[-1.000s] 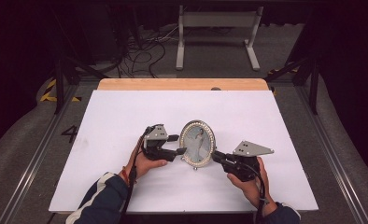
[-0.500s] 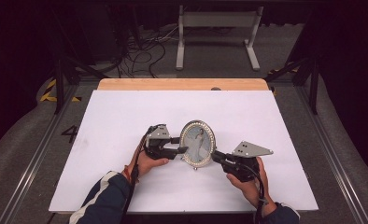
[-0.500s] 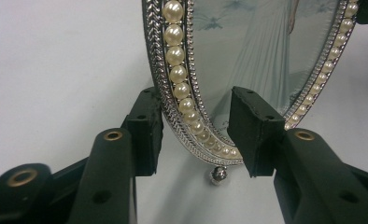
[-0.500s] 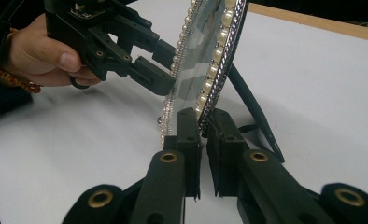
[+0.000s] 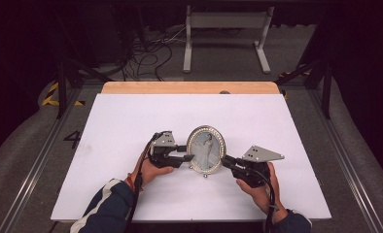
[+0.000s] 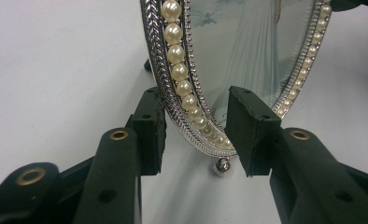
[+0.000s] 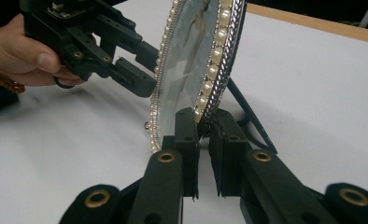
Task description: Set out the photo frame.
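An oval picture frame (image 5: 206,148) with a silver rim and a ring of pearls stands upright on the white table (image 5: 131,121), resting on a rear leg (image 7: 247,112). My left gripper (image 5: 189,156) reaches in from the left. Its jaws have just been closing, and its pads (image 6: 149,135) now touch the back and front of the lower rim (image 6: 182,88). My right gripper (image 5: 224,161) is shut on the frame's opposite rim (image 7: 215,70), its pads (image 7: 187,130) pinching the pearl edge. In the right gripper view the left gripper (image 7: 142,70) straddles the frame (image 7: 191,51) farther off.
A wooden strip (image 5: 189,87) runs along the table's far edge. Beyond it lie floor cables (image 5: 150,53) and a grey metal stand (image 5: 226,29). Metal rails (image 5: 355,160) run beside the table. White surface lies open on all sides of the frame.
My left gripper's jaws have narrowed onto the frame's left rim. Both hands and the frame have stayed where they were.
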Action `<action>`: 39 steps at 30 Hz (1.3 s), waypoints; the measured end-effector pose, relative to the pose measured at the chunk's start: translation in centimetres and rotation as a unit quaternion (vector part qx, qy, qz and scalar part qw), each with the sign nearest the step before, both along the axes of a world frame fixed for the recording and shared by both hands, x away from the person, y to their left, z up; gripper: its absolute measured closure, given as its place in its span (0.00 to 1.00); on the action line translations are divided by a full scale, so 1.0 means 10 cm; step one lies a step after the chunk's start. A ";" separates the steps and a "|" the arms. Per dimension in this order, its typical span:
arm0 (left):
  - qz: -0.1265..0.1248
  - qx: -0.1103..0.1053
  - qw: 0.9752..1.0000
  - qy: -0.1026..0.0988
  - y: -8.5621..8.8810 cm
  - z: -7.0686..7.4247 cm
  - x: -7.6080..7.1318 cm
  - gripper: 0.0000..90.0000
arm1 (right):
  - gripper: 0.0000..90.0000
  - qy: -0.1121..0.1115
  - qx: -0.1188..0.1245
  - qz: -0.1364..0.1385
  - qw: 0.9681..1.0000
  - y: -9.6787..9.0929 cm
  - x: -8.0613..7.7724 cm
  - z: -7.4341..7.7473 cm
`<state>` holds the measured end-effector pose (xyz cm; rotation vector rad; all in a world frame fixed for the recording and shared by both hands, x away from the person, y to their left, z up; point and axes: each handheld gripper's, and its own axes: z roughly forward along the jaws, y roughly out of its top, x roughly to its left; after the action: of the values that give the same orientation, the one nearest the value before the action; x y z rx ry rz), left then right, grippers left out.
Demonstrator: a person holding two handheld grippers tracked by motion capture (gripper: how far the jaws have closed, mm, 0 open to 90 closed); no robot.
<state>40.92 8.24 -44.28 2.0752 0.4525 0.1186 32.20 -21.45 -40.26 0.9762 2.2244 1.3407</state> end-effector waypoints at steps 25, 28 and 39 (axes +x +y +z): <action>0.016 0.005 1.000 -0.010 0.05 0.02 -0.06 0.51 | 0.91 -0.010 -0.017 -0.001 1.000 0.05 0.02 -0.01; 0.014 0.004 1.000 -0.007 0.04 0.01 -0.06 0.53 | 0.92 -0.009 -0.015 0.001 1.000 0.04 0.02 -0.02; 0.001 0.015 1.000 -0.017 0.02 0.03 -0.10 0.64 | 0.92 -0.009 -0.014 0.000 1.000 0.05 0.02 -0.02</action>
<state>39.96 8.49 -43.94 2.0980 0.4349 0.1625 32.41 -20.97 -40.48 0.9502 2.2236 1.3092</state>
